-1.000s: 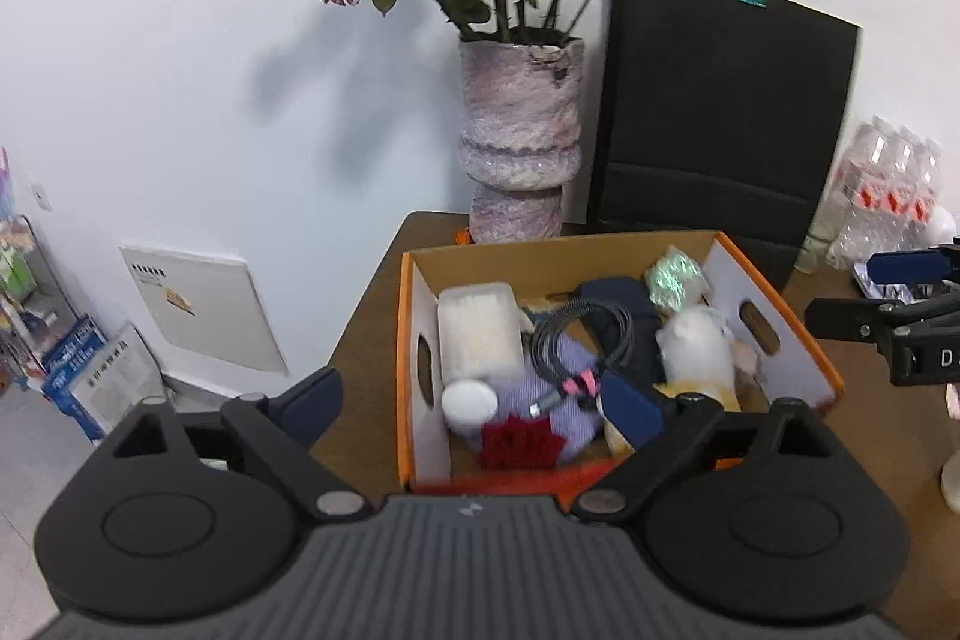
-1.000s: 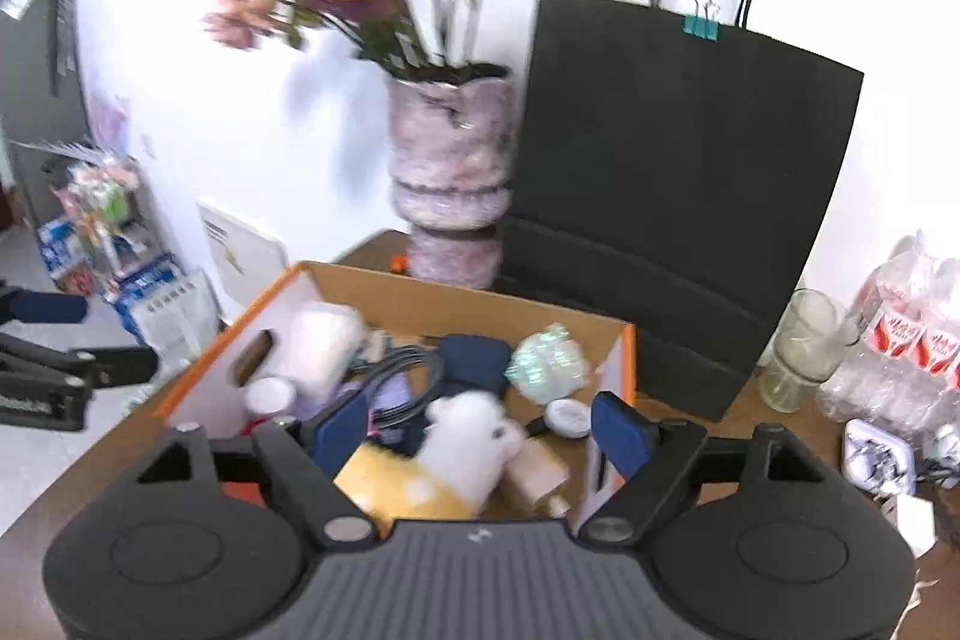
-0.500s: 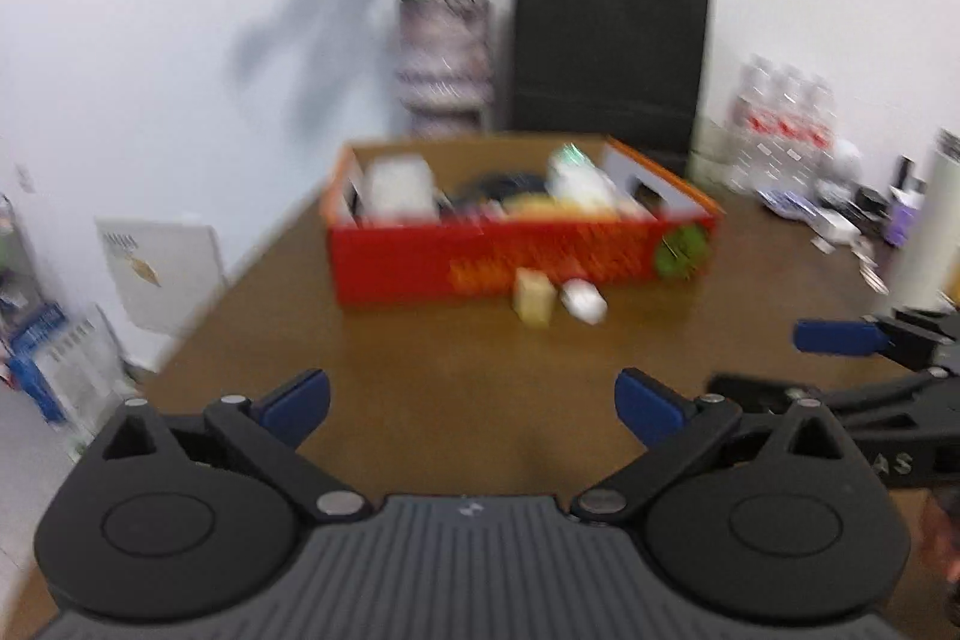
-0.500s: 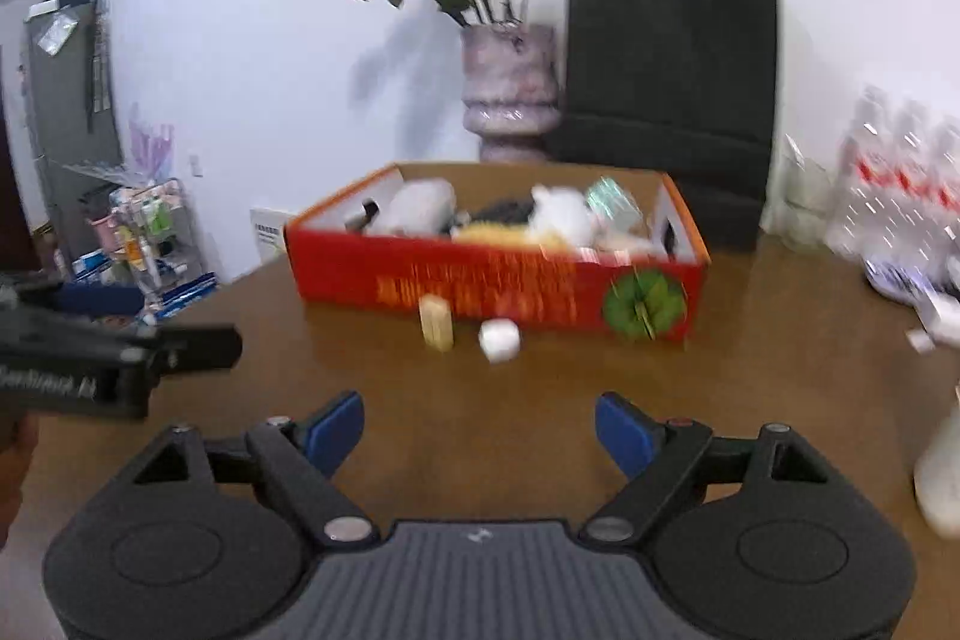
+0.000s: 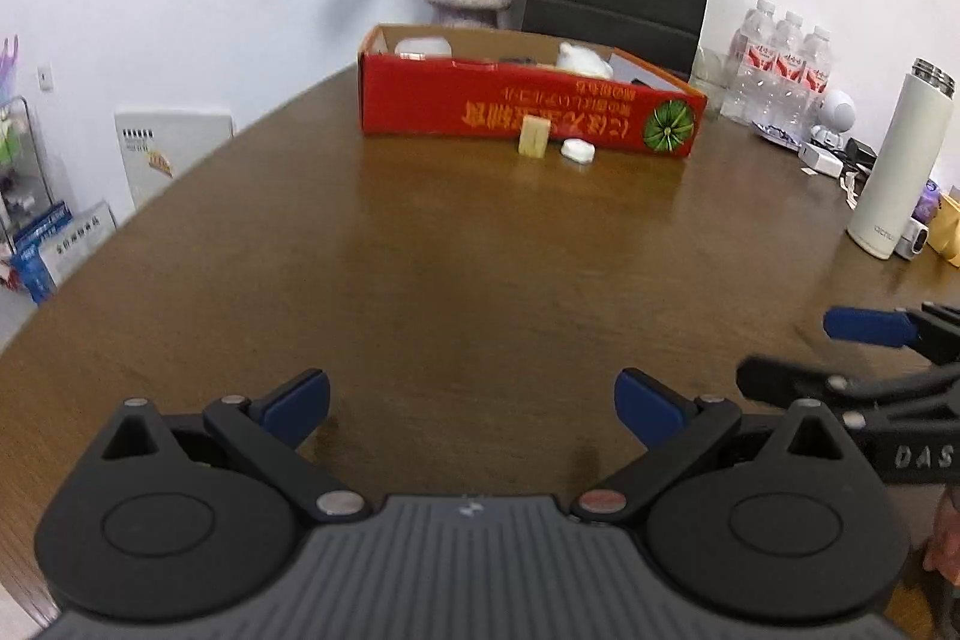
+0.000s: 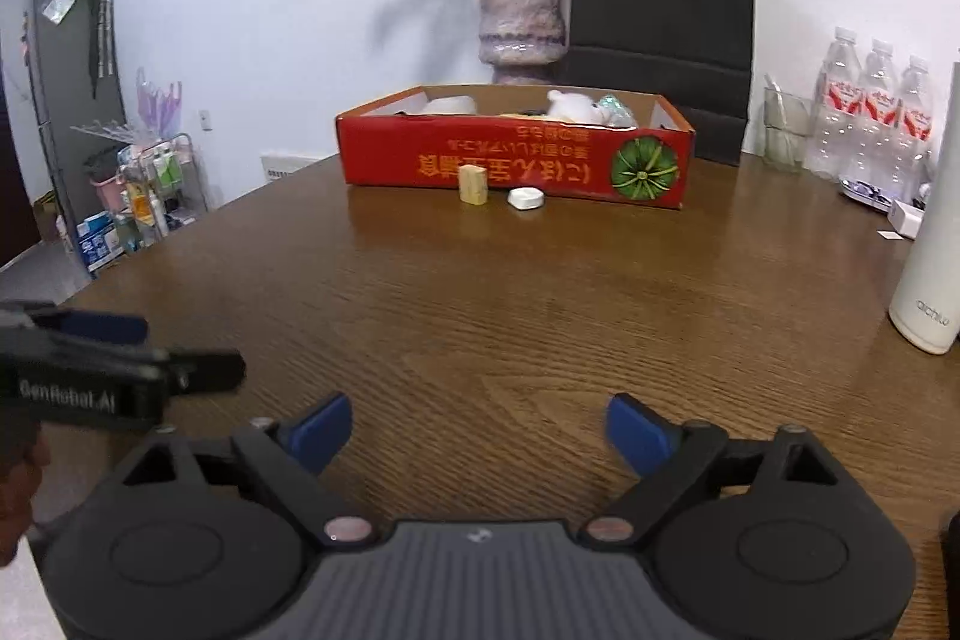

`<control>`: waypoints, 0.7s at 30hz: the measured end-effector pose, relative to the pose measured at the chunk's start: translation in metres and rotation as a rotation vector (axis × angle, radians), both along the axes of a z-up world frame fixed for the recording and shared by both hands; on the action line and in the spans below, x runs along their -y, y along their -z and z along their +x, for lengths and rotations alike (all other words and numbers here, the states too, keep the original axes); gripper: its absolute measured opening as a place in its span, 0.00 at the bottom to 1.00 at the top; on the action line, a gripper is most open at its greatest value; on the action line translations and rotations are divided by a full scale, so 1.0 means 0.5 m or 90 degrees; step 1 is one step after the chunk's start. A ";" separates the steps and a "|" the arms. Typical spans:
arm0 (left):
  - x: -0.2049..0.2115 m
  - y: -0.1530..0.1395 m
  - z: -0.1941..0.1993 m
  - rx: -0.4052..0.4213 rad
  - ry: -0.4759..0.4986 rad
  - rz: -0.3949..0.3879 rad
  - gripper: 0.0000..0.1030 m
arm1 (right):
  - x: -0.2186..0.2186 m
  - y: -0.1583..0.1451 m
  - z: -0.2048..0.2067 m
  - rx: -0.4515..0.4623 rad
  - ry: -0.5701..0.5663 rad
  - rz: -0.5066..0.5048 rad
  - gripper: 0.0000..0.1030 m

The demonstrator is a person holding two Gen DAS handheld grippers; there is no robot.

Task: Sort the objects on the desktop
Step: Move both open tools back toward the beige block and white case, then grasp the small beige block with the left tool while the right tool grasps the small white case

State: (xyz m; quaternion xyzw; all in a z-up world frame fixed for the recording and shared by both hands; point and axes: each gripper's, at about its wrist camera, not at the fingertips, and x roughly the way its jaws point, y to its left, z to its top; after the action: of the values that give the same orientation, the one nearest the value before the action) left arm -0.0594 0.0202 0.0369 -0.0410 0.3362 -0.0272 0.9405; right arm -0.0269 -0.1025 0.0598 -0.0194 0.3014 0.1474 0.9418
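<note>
A: Where are the things to sort?

B: Most sit in the open red cardboard box (image 5: 528, 115) printed with orange characters and a green pumpkin, far ahead of both sets of jaws. A white plush toy (image 6: 573, 106) and a white plastic container (image 5: 423, 46) poke above its rim. 2 pieces stand on the table just in front of the box's near wall: a small tan wooden block (image 5: 533, 135), upright, and just to its right a flat white rounded plastic piece (image 5: 578, 150).

A: And the grippers?

B: The left gripper (image 5: 471, 403) has its blue-padded jaws spread wide, nothing between them but bare brown wooden table (image 5: 480, 280). The right gripper (image 6: 477, 430) is spread too; its jaws have just been opening, with only tabletop between them. Both are well apart from the box.

A: Do they see each other?

B: Yes. In the left wrist view the right one comes in from the right edge, beside the left jaws. In the right wrist view the left one shows at the left edge.

A: What lies farther out?

B: Beyond the box stand a mottled pink-grey ceramic vase (image 6: 521, 22) of dried roses and a black paper bag (image 6: 663, 16). To the right of the jaws stands a tall white metal flask (image 5: 897, 172), with a pack of clear water bottles (image 6: 873, 112) behind it.
</note>
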 end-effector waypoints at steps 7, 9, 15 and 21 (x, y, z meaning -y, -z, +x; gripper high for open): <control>0.006 -0.007 0.026 0.002 0.013 0.007 1.00 | -0.008 0.001 0.030 -0.012 0.012 -0.017 0.90; 0.006 -0.015 0.053 0.006 0.026 0.002 1.00 | -0.008 -0.002 0.049 -0.004 0.013 -0.025 0.90; 0.027 -0.046 0.179 0.039 0.070 0.011 0.98 | 0.010 -0.009 0.153 -0.004 0.068 -0.019 0.94; 0.044 -0.037 0.366 -0.008 0.115 -0.012 0.78 | 0.022 -0.007 0.283 -0.032 0.076 -0.031 0.90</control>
State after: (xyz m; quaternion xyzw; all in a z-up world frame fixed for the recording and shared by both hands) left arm 0.1236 -0.0019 0.0554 -0.0197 0.3440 -0.1150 0.9317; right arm 0.1149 -0.1135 0.0634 -0.0207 0.3289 0.0844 0.9404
